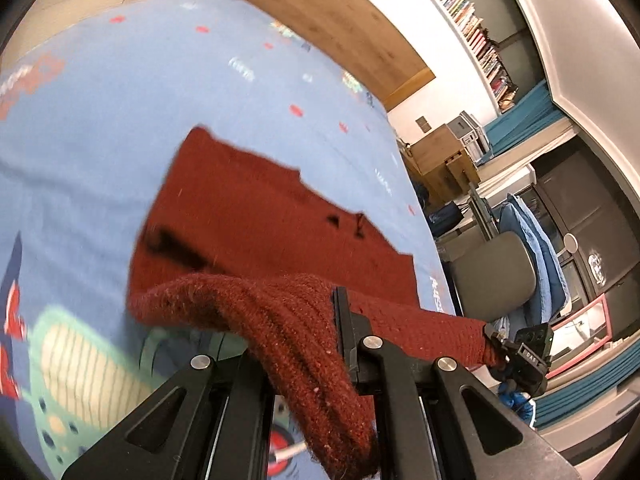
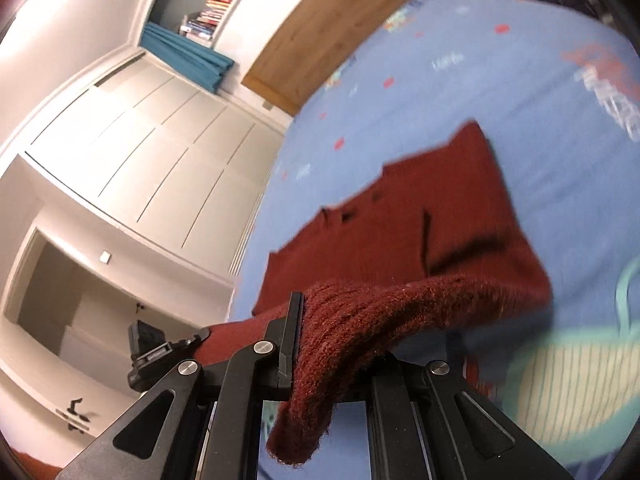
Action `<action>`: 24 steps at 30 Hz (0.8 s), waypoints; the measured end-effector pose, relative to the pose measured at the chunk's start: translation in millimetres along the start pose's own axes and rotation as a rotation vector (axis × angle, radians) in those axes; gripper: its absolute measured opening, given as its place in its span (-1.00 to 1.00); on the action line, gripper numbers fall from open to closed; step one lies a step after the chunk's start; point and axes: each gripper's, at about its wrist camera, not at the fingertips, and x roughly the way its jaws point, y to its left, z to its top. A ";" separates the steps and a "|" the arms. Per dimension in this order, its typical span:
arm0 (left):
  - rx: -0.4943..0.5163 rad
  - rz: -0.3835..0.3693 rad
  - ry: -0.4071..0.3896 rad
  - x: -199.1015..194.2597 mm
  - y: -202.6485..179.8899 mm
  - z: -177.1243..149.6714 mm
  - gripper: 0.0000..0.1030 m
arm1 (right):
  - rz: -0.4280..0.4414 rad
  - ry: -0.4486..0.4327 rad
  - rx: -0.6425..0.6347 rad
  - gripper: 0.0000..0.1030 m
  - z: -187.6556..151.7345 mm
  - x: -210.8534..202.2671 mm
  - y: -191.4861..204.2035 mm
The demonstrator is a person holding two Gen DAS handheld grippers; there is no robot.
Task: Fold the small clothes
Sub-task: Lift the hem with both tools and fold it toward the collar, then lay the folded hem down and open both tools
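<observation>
Knitwear of a dark red wool — a small sweater (image 1: 276, 216) — lies spread on the blue printed bedcover (image 1: 120, 120), reaching towards the cover's side edge in the left wrist view, with its near hem lifted off the cloth. The left gripper (image 1: 316, 344) has its fingers clamped on one corner of that ribbed hem, the wool bunched and drooping over them. The right gripper (image 2: 320, 344) is clamped the same way on the other corner, seen also in the left view at the far end of the taut hem.

The knit looks thick, soft and limp — light enough, but likely to sag in the middle and stretch if pulled hard. The ribbed hem corners seem the soundest hold, being doubled and grippy. Carrying both corners level should keep the fold straight.
</observation>
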 end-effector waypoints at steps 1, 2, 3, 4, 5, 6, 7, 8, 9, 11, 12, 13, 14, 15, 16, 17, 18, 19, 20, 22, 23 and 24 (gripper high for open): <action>0.010 0.007 -0.005 3.4 -2.0 5.0 -0.89 | -0.007 -0.008 -0.011 -0.84 8.5 2.8 2.6; 0.018 0.016 -0.010 8.2 -3.2 10.4 -0.89 | -0.015 -0.013 -0.018 -0.84 15.6 5.5 3.9; 0.019 0.023 -0.015 13.8 -3.2 15.5 -0.89 | -0.023 -0.018 -0.022 -0.84 22.4 9.0 4.4; 0.017 0.028 -0.018 18.4 -2.6 17.5 -0.89 | -0.031 -0.023 -0.023 -0.84 30.0 13.8 4.0; 0.014 0.037 -0.020 24.9 -0.9 20.8 -0.89 | -0.039 -0.026 -0.023 -0.84 35.5 18.0 3.0; 0.015 0.056 -0.021 33.9 1.1 25.1 -0.89 | -0.048 -0.027 -0.023 -0.84 40.5 21.9 1.4; 0.017 0.067 -0.020 38.6 4.0 25.8 -0.89 | -0.058 -0.027 -0.023 -0.84 46.2 28.5 -0.7; 0.017 0.087 -0.015 48.6 7.5 28.5 -0.89 | -0.067 -0.023 -0.022 -0.84 50.3 34.5 -3.1; 0.015 0.100 -0.010 55.9 10.3 30.6 -0.89 | -0.076 -0.019 -0.021 -0.84 54.0 40.5 -5.7; 0.008 0.126 0.004 72.8 18.1 35.6 -0.89 | -0.094 -0.011 -0.016 -0.84 61.3 52.4 -13.3; 0.003 0.138 0.012 80.1 24.9 38.4 -0.89 | -0.100 -0.006 -0.013 -0.84 63.5 56.6 -17.5; -0.003 0.149 0.019 86.2 31.2 41.6 -0.89 | -0.111 -0.001 -0.012 -0.84 66.6 62.6 -21.4; -0.009 0.160 0.027 92.8 37.8 44.2 -0.89 | -0.124 0.006 -0.011 -0.84 70.0 68.9 -25.5; -0.015 0.170 0.036 101.1 42.5 45.5 -0.89 | -0.135 0.014 -0.004 -0.84 72.0 75.2 -30.3; -0.019 0.181 0.044 108.5 47.3 47.1 -0.89 | -0.149 0.022 0.009 -0.83 74.2 82.9 -37.0; -0.023 0.192 0.053 113.8 51.9 48.5 -0.89 | -0.156 0.027 0.018 -0.83 75.8 87.7 -40.9; -0.029 0.205 0.065 121.4 56.7 48.8 -0.89 | -0.163 0.035 0.029 -0.82 76.6 93.4 -46.0; -0.034 0.218 0.075 126.0 61.1 49.9 -0.88 | -0.174 0.044 0.041 -0.80 77.4 99.7 -51.8; -0.040 0.239 0.091 132.8 66.2 50.7 -0.88 | -0.187 0.051 0.050 -0.79 78.0 104.4 -56.5; -0.052 0.258 0.109 141.5 73.5 50.1 -0.85 | -0.209 0.062 0.078 -0.78 78.3 112.6 -67.5; -0.060 0.259 0.112 144.0 76.6 50.3 -0.84 | -0.217 0.067 0.101 -0.77 79.0 117.0 -74.3; -0.067 0.256 0.113 144.0 78.6 51.3 -0.83 | -0.224 0.071 0.117 -0.76 79.9 120.6 -78.9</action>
